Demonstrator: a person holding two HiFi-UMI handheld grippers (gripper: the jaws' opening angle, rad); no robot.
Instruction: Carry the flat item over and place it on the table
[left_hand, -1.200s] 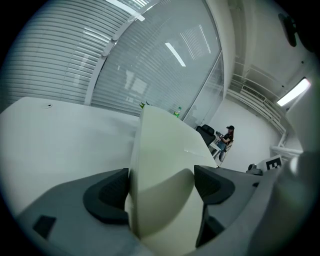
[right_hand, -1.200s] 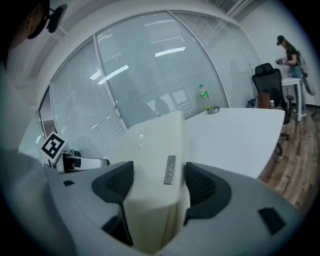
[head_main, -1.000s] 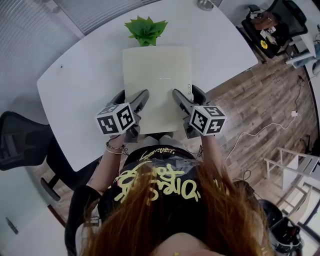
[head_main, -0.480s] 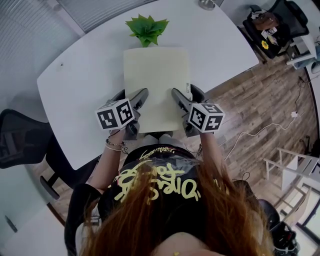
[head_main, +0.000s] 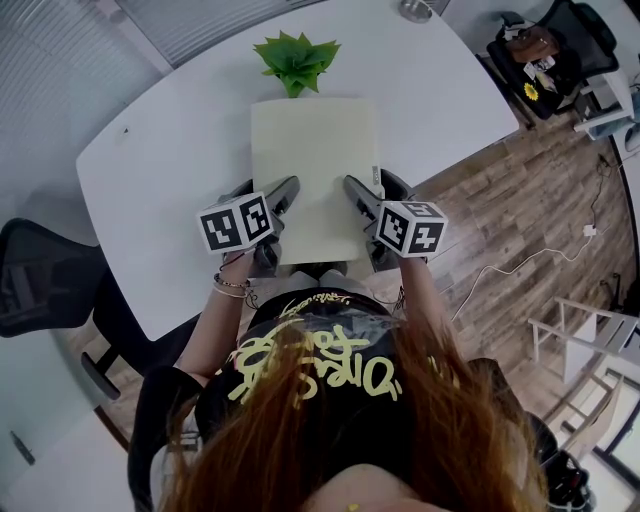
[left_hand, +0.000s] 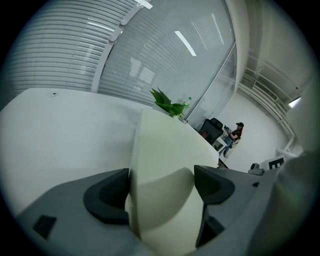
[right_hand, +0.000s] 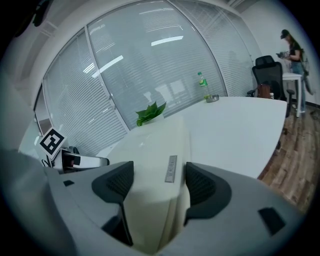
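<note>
The left tool (head_main: 264, 196) and the right tool (head_main: 374, 194) each clenched the cream flat pad's (head_main: 315, 150) near end over the table (head_main: 160, 150). Its long axis pointed away toward the plant (head_main: 296, 58).

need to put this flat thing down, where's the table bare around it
Bare table runs wide left of the flat item, out to the rounded edge, and right of it up to the bottle at the far corner. Crowded: the plant sits at the item's far edge, and the left hand-held gripper and right hand-held gripper clamp its near edge.
</note>
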